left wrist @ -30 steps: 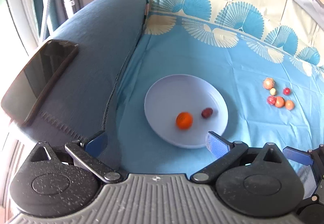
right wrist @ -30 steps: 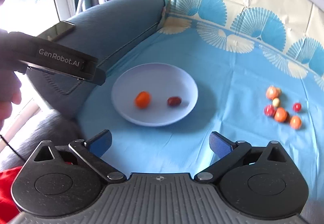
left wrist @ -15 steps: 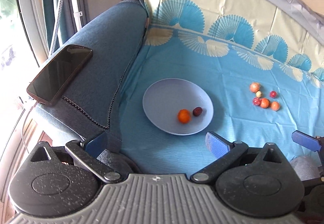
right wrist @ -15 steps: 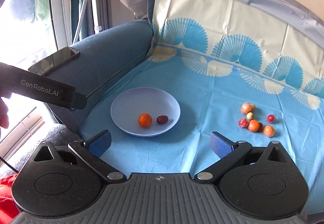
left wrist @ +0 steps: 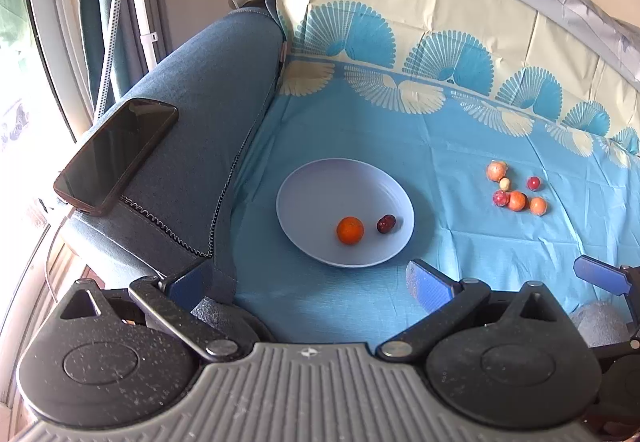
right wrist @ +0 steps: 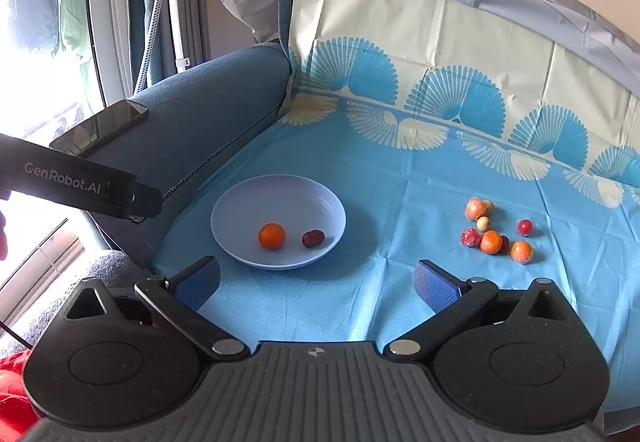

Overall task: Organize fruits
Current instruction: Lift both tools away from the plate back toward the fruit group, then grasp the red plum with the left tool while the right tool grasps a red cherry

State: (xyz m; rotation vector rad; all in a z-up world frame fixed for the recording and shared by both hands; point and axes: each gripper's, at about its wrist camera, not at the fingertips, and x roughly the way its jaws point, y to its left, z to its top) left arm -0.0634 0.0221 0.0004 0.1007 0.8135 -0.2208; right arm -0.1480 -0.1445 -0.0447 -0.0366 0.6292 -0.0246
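Pale lilac round plastic plate sits on the blue fan-patterned tablecloth draped over a sofa seat. In the plate: one small orange citrus fruit and one dark red date-like fruit, just beside each other, not touching.

Cluster of small loose fruits — orange, red and one pale — lies on the cloth well apart from the plate, to its right.

Left gripper: blue-padded jaws spread wide, nothing between them, held short of the plate's near rim. Right gripper: jaws likewise apart and empty, near edge of the cloth.

Black smartphone rests screen-up on the blue fabric sofa armrest — left of the plate.
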